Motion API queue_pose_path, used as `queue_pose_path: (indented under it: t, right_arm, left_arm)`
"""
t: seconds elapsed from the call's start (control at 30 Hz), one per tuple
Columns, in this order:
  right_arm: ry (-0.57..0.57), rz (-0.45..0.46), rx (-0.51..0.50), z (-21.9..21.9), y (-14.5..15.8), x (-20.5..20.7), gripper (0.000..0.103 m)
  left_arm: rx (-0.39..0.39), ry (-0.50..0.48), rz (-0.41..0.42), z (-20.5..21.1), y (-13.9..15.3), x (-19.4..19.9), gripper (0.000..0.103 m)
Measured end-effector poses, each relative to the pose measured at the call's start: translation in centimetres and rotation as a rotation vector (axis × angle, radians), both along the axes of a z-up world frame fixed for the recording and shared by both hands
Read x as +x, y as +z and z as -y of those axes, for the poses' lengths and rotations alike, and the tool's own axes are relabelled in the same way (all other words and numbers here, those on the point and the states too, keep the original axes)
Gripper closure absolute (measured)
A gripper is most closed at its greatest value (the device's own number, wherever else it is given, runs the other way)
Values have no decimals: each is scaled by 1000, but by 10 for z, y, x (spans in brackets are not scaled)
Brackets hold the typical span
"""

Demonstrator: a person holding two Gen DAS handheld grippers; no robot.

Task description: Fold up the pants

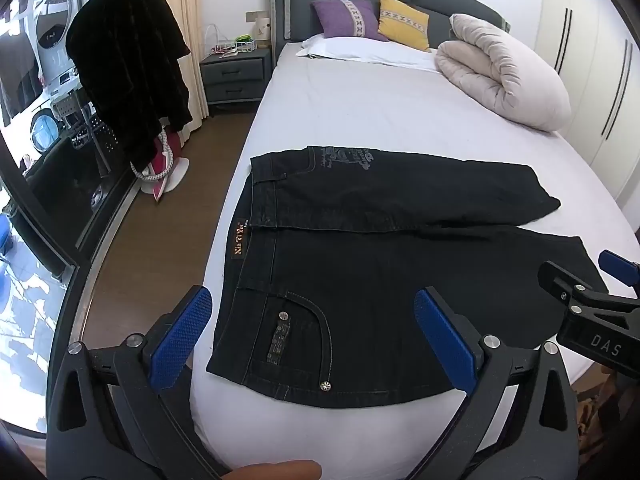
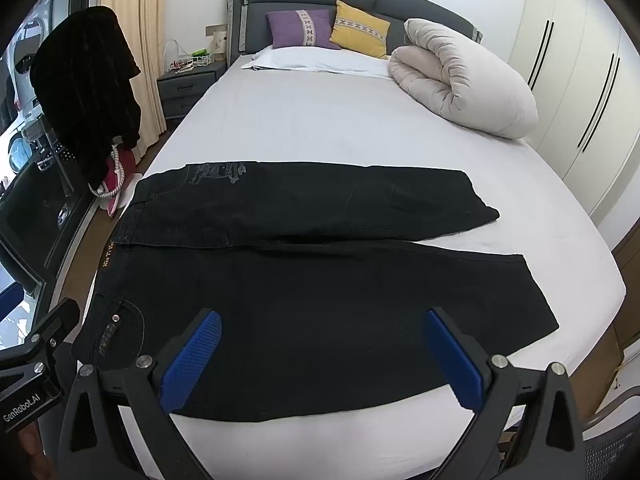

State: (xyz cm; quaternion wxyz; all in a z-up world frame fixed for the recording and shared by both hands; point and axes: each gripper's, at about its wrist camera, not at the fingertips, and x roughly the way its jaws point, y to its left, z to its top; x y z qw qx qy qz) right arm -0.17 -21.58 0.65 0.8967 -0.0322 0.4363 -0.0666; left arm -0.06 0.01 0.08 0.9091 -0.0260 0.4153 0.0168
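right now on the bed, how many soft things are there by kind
black pants: 1, spread flat
throw cushions: 2, purple and yellow
white pillow: 1
rolled beige duvet: 1
total: 5

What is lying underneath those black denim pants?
The black denim pants lie spread flat on the white bed sheet. Whatever sits directly beneath the fabric is covered.

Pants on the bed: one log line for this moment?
pants: flat on bed, unfolded | left gripper: open, empty | right gripper: open, empty
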Motion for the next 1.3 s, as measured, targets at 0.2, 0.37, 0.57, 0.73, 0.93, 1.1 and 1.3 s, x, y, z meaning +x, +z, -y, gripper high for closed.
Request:
queue_pose_path:
  t: [0.2, 0.37, 0.57, 0.73, 0.93, 1.1, 1.3]
  right_arm:
    - [1, -1, 0, 1, -4, -1, 0]
    - [2, -2, -1, 0, -4, -1, 0]
    - [2, -3, -1, 0, -4, -1, 0]
    - [2, -5, -1, 0, -4, 0, 0]
    - [2, -5, -2, 0, -4, 0, 0]
    - [2, -5, -3, 0, -4, -1, 0]
    - [3, -6, -3, 0, -4, -1, 0]
  left_arm:
    - [-1, 0, 0, -1, -2, 0, 0]
    - [-2, -1, -2, -1, -2, 0, 0]
    - [-2, -1, -3, -1, -2, 0, 0]
    - [-2, 0, -4, -1, -2, 0, 0]
    - [-3, -1, -4, -1, -2, 0, 0]
    - [-3, 0, -4, -1, -2, 0, 0]
    - [-4, 0, -5, -1, -2, 0, 0]
